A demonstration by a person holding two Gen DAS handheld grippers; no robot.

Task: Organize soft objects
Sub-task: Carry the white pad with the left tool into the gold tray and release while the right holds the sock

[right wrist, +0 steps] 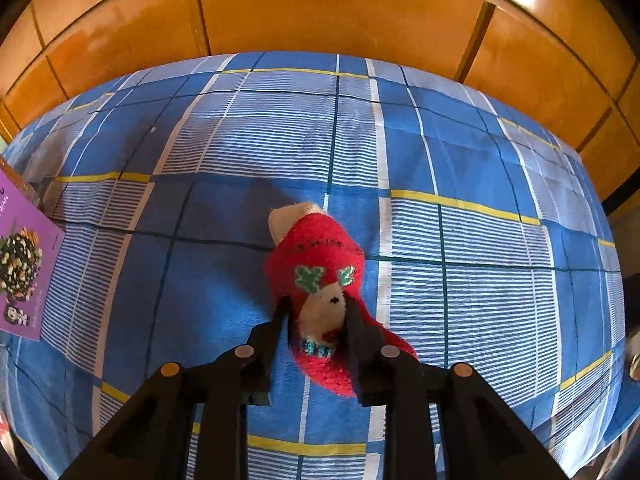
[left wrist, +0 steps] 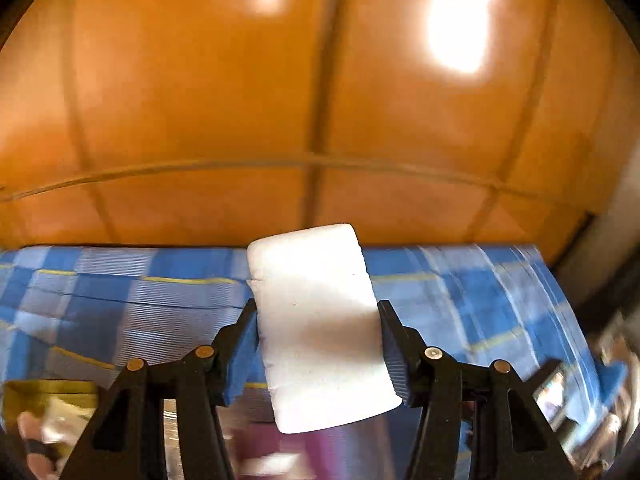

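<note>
A white foam block (left wrist: 312,264) stands upright between the blue pads (left wrist: 244,344) of my left gripper (left wrist: 318,308), which is shut on its two long sides and holds it in the air above the blue checked bedspread (left wrist: 120,292). In the right wrist view a fluffy red sock (right wrist: 316,244) with a cream toe and green leaf marks lies on the bedspread (right wrist: 240,140). My right gripper (right wrist: 317,306) points down over it, its black fingers a little apart on either side of the sock's cream patch, and they do not squeeze it.
Orange wooden panels (right wrist: 320,8) rise behind the bed. A purple printed card (right wrist: 24,264) lies at the bed's left edge. Blurred items, one of them a yellowish box (left wrist: 48,392), show at the lower left of the left wrist view. The bedspread drops off at the right.
</note>
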